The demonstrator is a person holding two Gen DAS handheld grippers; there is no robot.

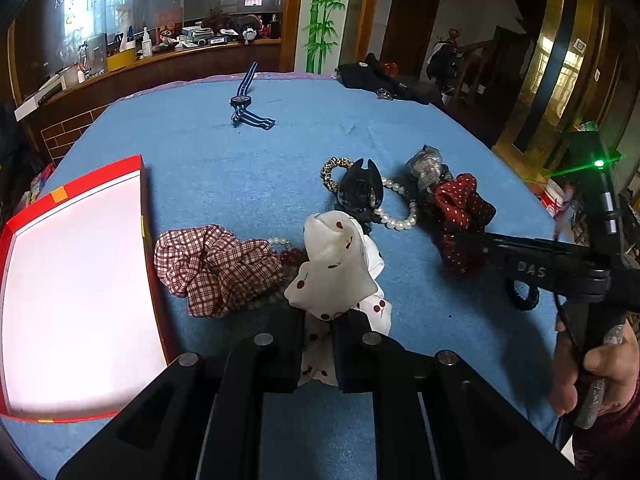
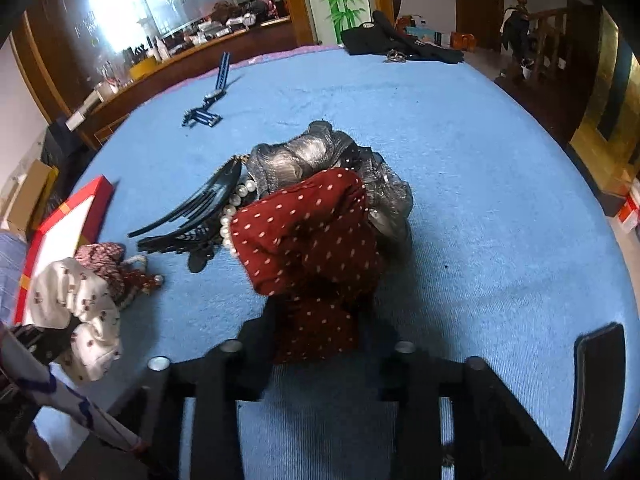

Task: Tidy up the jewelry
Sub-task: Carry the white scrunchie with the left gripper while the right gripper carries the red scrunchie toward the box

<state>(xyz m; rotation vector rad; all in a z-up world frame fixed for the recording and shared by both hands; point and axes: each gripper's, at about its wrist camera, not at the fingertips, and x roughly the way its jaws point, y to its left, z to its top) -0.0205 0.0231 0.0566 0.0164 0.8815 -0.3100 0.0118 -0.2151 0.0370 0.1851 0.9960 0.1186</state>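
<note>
On the blue table [image 1: 280, 152], the red-rimmed box [image 1: 76, 280] lies at nine o'clock of the left wrist view, its white inside bare. Just beside its right wall sits the plaid scrunchie [image 1: 216, 268], touching the white cherry-print scrunchie [image 1: 340, 268], which stands pinched between the left gripper [image 1: 318, 346] jaws at six o'clock, its cloth bunched above and below them. Toward one o'clock lie a black claw clip [image 1: 360, 190] and a pearl bracelet [image 1: 400, 216]. Far off at twelve o'clock rests a striped watch [image 1: 244, 104]. The right gripper [image 2: 320, 344] has its jaws clamped on the red dotted scrunchie [image 2: 308, 232], which rises toward twelve o'clock against a grey scrunchie [image 2: 304, 156].
</note>
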